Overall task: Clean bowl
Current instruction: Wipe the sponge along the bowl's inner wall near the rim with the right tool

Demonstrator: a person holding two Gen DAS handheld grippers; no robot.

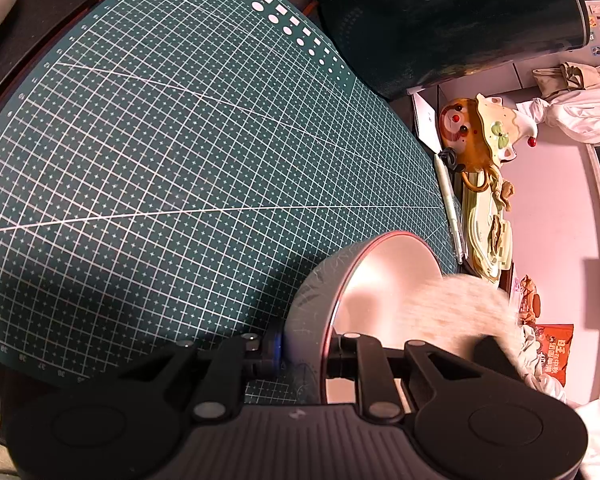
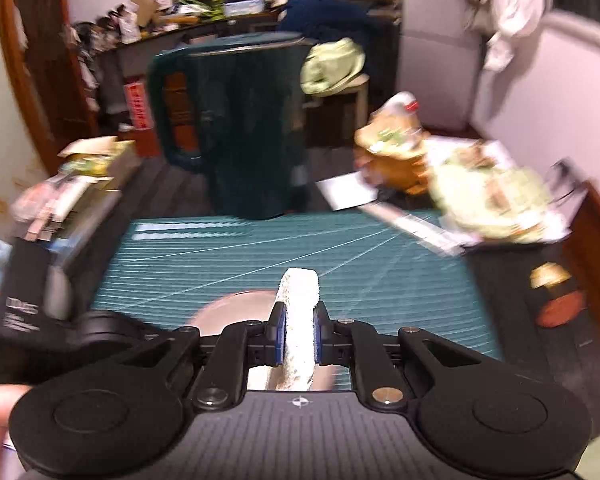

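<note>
Two grippers shared the work at this moment, one steadying and one scrubbing. At the bottom of the left wrist view, the left gripper [image 1: 305, 354] was clamped narrowly on the rim of the bowl [image 1: 384, 280], one finger against the grey outer wall and the other inside against the pale pink inner face, so that the bowl was tipped on its side with its opening turned toward the right of that view, above the near right part of the green cutting mat [image 1: 172, 168]. A blurred pale pad, the sponge [image 1: 452, 312], lay across the bowl's open mouth there. In the right wrist view the right gripper [image 2: 300, 334] was closed tightly on that same sponge [image 2: 299, 320], which stood edge-on between the blue pads and reached past the fingertips; the bowl [image 2: 236, 308] showed only as a pinkish curve just left of and beneath the fingers. That whole view was smeared, so whether the sponge was pressing on the inner wall or just clear of it could not be told. Beyond the mat stood a dark green jug [image 2: 236, 128], well apart from the work. By my reading the step in hand was the wiping of the bowl's inside, with the task somewhere in its middle. The next stroke probably called for the left grip to stay firm on the rim while the sponge swept round the curved inner face, without levering the bowl out of the jaws.
</note>
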